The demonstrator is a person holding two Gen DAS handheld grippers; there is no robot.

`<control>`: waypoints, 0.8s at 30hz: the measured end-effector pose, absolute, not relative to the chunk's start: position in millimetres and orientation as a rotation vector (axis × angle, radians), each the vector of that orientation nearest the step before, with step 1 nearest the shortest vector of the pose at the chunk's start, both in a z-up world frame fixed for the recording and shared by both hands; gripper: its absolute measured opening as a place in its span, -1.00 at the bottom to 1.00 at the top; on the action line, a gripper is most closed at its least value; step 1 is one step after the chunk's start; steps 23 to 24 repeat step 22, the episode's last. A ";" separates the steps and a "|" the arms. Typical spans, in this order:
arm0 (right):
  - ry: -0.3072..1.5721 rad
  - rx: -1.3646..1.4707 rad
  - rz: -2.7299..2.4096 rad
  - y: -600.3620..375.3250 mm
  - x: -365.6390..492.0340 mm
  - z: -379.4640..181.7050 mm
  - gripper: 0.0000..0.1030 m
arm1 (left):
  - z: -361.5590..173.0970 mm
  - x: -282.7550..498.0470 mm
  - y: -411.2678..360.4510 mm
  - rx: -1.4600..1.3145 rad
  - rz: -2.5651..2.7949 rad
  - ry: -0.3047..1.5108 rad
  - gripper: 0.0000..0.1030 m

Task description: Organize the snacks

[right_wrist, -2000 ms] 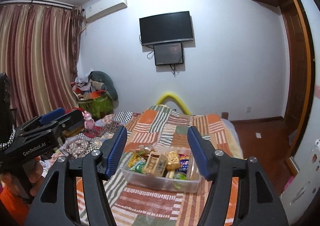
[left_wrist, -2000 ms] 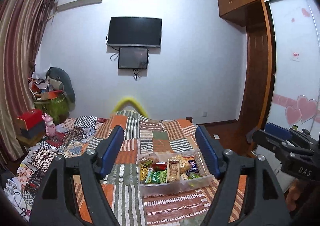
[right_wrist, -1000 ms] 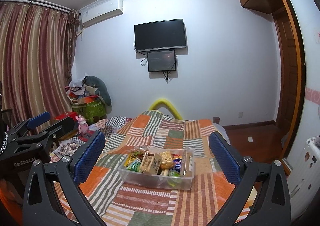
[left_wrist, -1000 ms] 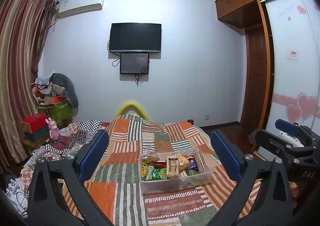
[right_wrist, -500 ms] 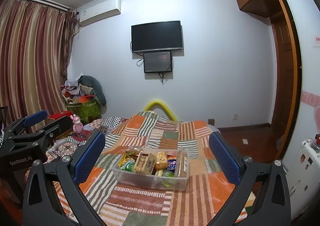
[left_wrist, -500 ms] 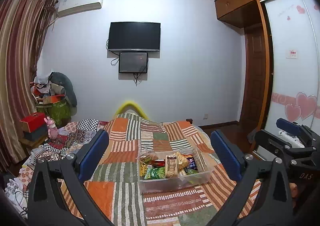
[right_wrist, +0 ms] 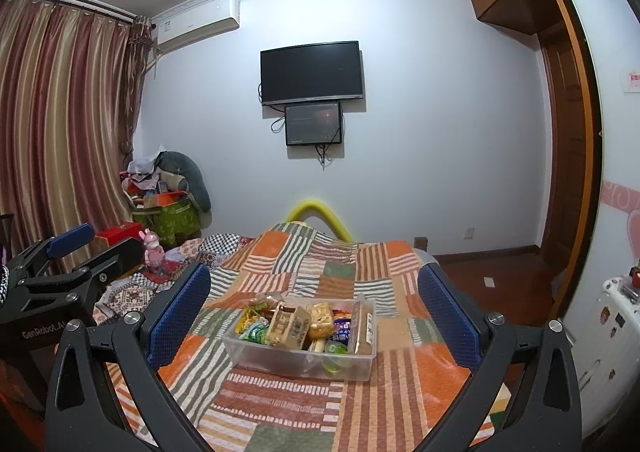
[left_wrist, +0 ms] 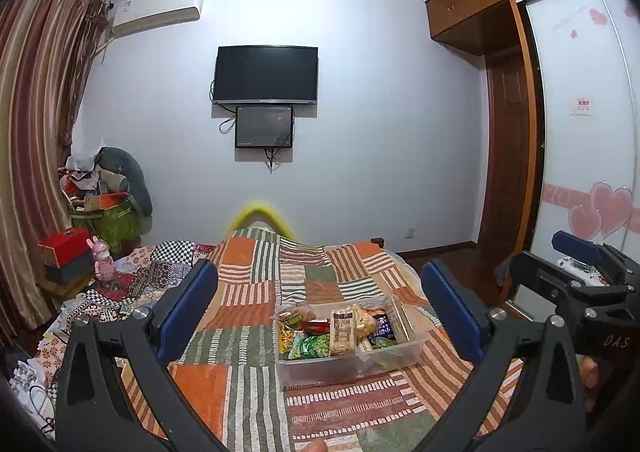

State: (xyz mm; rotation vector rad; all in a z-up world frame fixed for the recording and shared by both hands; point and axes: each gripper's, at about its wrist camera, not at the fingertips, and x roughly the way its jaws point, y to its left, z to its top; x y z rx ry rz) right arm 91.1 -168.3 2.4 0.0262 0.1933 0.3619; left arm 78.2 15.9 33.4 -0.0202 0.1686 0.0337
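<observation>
A clear box point(left_wrist: 352, 362) full of snacks point(left_wrist: 340, 328) sits on the bed's patchwork blanket point(left_wrist: 248, 308). The packets are piled on top of each other, so most are partly hidden. Their labels are too small to read. A tan packet point(right_wrist: 289, 324) stands up in the middle, leaning a bit. A flat brown packet point(right_wrist: 362, 328) stands on its edge against the right wall of the box. Green packets point(left_wrist: 310, 346) lie low at the front left. The box is longer side to side than front to back, and in the right view it is turned a little.

The left tool point(left_wrist: 320, 312) is spread wide and holds nothing. The right tool point(right_wrist: 316, 312) is also spread wide and holds nothing. Both hang in the air, well apart from the box. Each tool's lower part is cut off by the picture edge.

A dark TV point(right_wrist: 312, 72) hangs on the far wall. A pink toy rabbit point(left_wrist: 102, 262) stands left of the bed.
</observation>
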 end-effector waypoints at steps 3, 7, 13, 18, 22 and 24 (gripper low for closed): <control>0.192 0.033 0.364 -169.6 90.9 3.5 1.00 | 32.1 79.3 15.3 -0.017 0.023 0.175 1.00; 0.190 0.037 0.355 -169.9 91.0 2.7 1.00 | 31.8 79.8 16.3 -0.026 0.028 0.171 1.00; 0.186 0.032 0.353 -169.3 90.4 2.6 1.00 | 32.2 80.8 17.1 -0.032 0.022 0.171 1.00; 0.185 0.036 0.354 -168.7 90.6 2.0 1.00 | 30.7 82.1 16.6 -0.035 0.014 0.176 1.00; 0.192 0.040 0.361 -167.5 91.9 1.8 1.00 | 29.8 82.2 16.8 -0.034 0.011 0.182 1.00; 0.192 0.040 0.361 -167.5 91.9 1.8 1.00 | 29.8 82.2 16.8 -0.034 0.011 0.182 1.00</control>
